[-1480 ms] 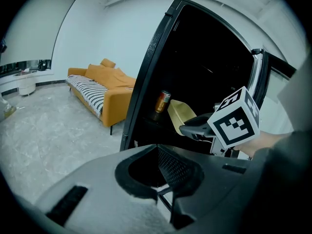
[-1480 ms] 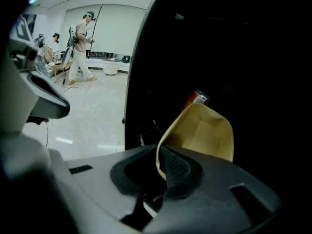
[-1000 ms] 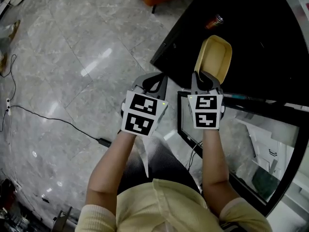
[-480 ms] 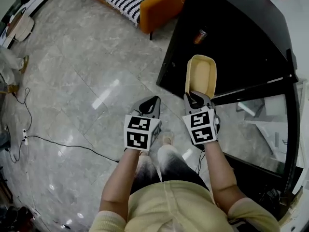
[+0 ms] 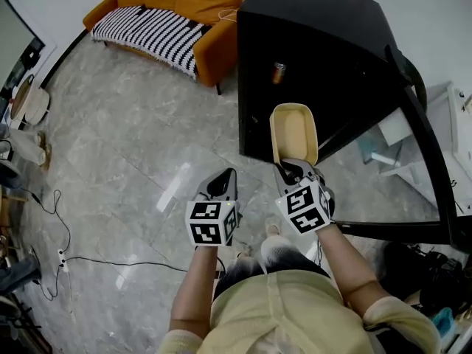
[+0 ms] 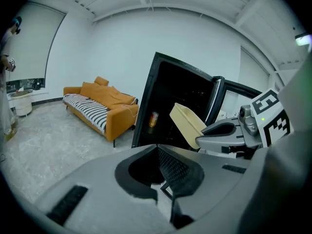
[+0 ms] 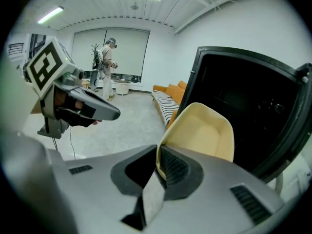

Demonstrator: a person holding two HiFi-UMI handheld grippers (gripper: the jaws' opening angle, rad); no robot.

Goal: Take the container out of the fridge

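While the right gripper (image 5: 293,169) pinches the near rim of the cream container (image 5: 293,131), its jaws are closed on that thin edge and nothing else. In the head view the container's long axis runs straight away from the person, with the near short end in the jaws and the far short end pointing at the black fridge (image 5: 317,43). Its hollow side faces up. From the left gripper view the far end is tilted upward (the tub rises at a slant out of the jaws). It hangs in the air just in front of the fridge's dark opening, resting on no shelf; whether its far tip is within the opening I cannot tell.

One container is in sight. One can (image 5: 278,72) stands upright inside the fridge, well apart from the container. There is one fridge, its door (image 6: 217,96) swung open to the right.

Two grippers show, one in each hand. The left gripper (image 5: 223,183) is beside the right one, over the grey stone floor (image 5: 125,139), its jaws pressed together with nothing between them.

One orange sofa (image 5: 177,21) with a striped cover stands left of the fridge. One person (image 7: 105,67) stands far off across the room.
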